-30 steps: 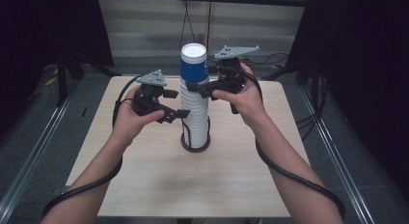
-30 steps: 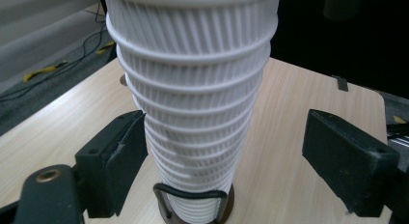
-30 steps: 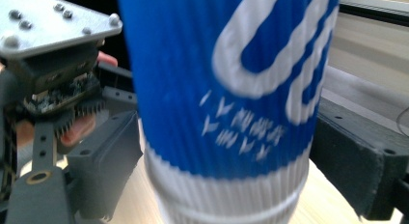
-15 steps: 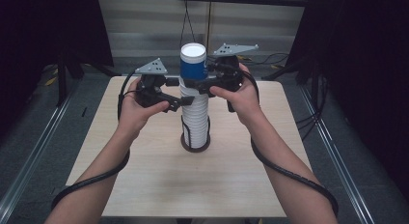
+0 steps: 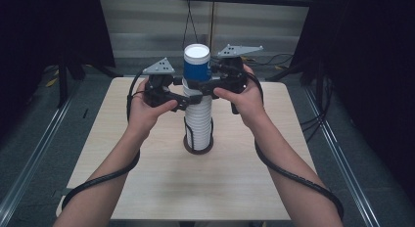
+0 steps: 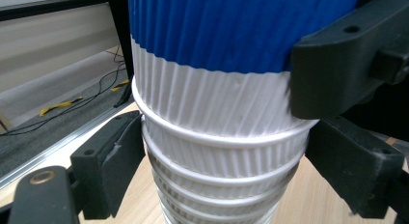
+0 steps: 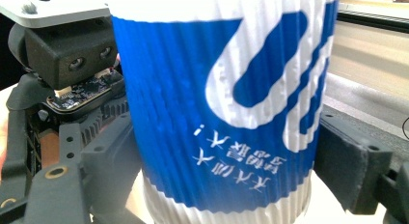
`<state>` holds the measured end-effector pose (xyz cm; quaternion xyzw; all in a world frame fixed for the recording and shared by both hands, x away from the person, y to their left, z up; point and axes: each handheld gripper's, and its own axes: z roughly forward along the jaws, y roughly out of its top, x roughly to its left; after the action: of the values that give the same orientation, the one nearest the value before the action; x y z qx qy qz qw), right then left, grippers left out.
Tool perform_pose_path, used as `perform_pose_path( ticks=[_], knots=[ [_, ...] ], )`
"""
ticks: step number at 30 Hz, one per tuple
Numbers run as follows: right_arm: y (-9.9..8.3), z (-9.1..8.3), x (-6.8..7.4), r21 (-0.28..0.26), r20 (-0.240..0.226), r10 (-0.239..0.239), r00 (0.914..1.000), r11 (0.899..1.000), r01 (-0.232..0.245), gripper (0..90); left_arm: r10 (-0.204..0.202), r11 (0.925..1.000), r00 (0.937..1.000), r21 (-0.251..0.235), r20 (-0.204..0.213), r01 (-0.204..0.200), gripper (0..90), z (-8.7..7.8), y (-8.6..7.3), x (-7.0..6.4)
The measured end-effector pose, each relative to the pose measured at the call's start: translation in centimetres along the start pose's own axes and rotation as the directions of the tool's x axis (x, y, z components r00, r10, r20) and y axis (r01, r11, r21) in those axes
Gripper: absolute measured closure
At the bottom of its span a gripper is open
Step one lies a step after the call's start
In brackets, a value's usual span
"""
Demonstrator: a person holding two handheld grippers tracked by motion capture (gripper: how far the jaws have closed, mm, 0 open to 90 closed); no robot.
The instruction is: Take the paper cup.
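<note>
Fig.: top cup [image 5: 196, 65], blue w/ white band, sits inverted atop the cup stack [image 5: 197, 122], long axis vertical, at desk [image 5: 147, 188] centre. Right claw [image 5: 208, 86] grips top cup from 3 o'clock; left claw [image 5: 185, 102], from 9 o'clock, brackets stack just below, jaws narrow, contact unclear.

From here I can't read the blurred, upside-down print on the blue cup [image 7: 226, 113], its rim runs off the top edge, and the stack's [image 6: 212, 151] base is cropped.
</note>
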<state>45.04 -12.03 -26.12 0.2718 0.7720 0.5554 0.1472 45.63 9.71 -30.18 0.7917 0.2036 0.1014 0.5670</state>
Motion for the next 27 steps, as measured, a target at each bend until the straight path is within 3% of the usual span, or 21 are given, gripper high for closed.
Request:
perform_pose_path(
  ticks=[10, 21, 25, 27],
  knots=[
    [0.08, 0.06, 0.09, -0.001, 0.000, -0.010, 0.9999, 1.000, 0.010, 17.7, -0.008, 1.0000, 0.9999, -0.006, -0.010, 0.008, 14.4, -0.10, -0.08, -0.10],
    [-0.24, 0.10, 0.10, -0.038, 0.000, 0.000, 1.0000, 0.999, 0.000, 18.1, -0.014, 0.9999, 0.9998, -0.011, -0.015, 0.013, 14.5, -0.13, -0.19, -0.13],
    [-0.17, -0.17, 0.21, -0.078, 0.008, 0.003, 1.0000, 0.997, -0.002, 19.3, -0.012, 0.9999, 0.9998, -0.007, -0.016, 0.012, 14.5, -0.07, -0.09, -0.13],
    [0.01, -0.19, 0.17, -0.066, 0.007, 0.003, 1.0000, 0.998, -0.003, 19.3, -0.012, 0.9999, 0.9998, -0.004, -0.019, 0.012, 14.5, -0.06, -0.06, -0.17]
  ],
)
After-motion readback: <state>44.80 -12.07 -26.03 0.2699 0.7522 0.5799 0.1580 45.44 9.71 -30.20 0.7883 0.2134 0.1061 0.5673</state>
